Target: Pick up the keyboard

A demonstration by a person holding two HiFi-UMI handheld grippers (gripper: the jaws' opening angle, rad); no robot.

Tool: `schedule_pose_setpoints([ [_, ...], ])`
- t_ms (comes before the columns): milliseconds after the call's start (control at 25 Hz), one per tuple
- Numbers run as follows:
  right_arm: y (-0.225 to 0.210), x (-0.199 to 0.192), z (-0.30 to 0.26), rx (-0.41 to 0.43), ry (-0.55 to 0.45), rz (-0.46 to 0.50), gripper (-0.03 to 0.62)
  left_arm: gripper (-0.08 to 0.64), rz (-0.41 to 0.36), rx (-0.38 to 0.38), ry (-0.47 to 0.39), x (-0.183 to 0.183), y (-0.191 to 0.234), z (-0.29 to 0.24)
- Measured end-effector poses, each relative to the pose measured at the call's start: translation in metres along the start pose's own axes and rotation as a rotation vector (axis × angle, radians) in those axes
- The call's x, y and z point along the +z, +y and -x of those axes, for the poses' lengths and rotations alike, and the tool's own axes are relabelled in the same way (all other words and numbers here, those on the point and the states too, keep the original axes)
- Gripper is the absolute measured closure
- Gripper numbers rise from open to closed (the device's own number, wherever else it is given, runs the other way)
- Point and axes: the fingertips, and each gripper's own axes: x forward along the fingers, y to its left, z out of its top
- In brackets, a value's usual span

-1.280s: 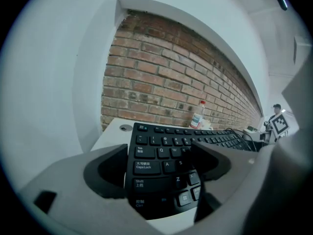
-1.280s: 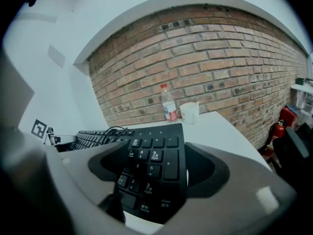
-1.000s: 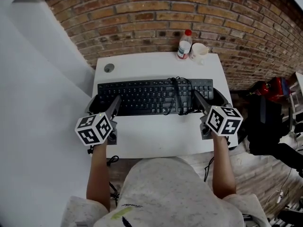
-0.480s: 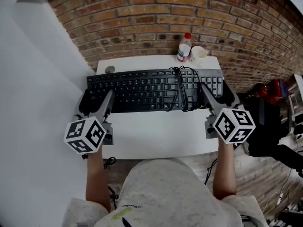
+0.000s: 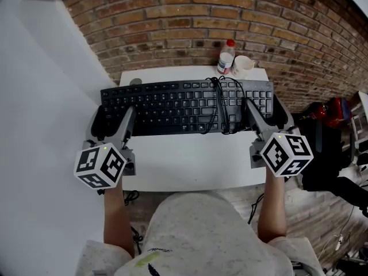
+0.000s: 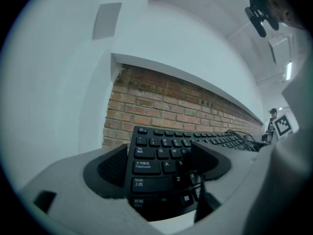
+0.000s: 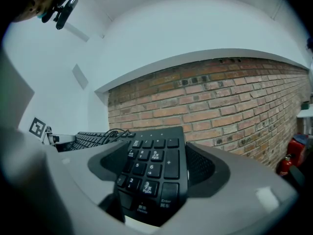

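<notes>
A black keyboard [image 5: 172,105] is held level above the white table [image 5: 190,160], close to the brick wall. Its own black cable [image 5: 221,105] lies coiled across the keys right of centre. My left gripper [image 5: 112,119] is shut on the keyboard's left end; in the left gripper view the Shift and Caps Lock keys [image 6: 146,168] sit between the jaws. My right gripper [image 5: 265,112] is shut on the right end, and in the right gripper view the number pad [image 7: 151,165] fills the gap between its jaws.
A clear bottle with a red cap [image 5: 225,56] and a white mug [image 5: 242,66] stand at the table's back edge by the brick wall. A round cable hole [image 5: 135,81] shows at the back left. Black bags and a red object [image 5: 322,148] lie on the floor at right.
Both grippers have risen and moved toward the wall, carrying the keyboard up off the table. It now looks larger and covers more of the table's back part.
</notes>
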Motion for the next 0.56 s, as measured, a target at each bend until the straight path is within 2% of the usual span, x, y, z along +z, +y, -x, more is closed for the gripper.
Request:
schedule_pose_setpoints([
  [560, 0.011, 0.014, 0.003, 0.010, -0.002, -0.006, 0.216, 0.161, -0.005, 0.011, -0.006, 0.019, 0.003, 0.010],
])
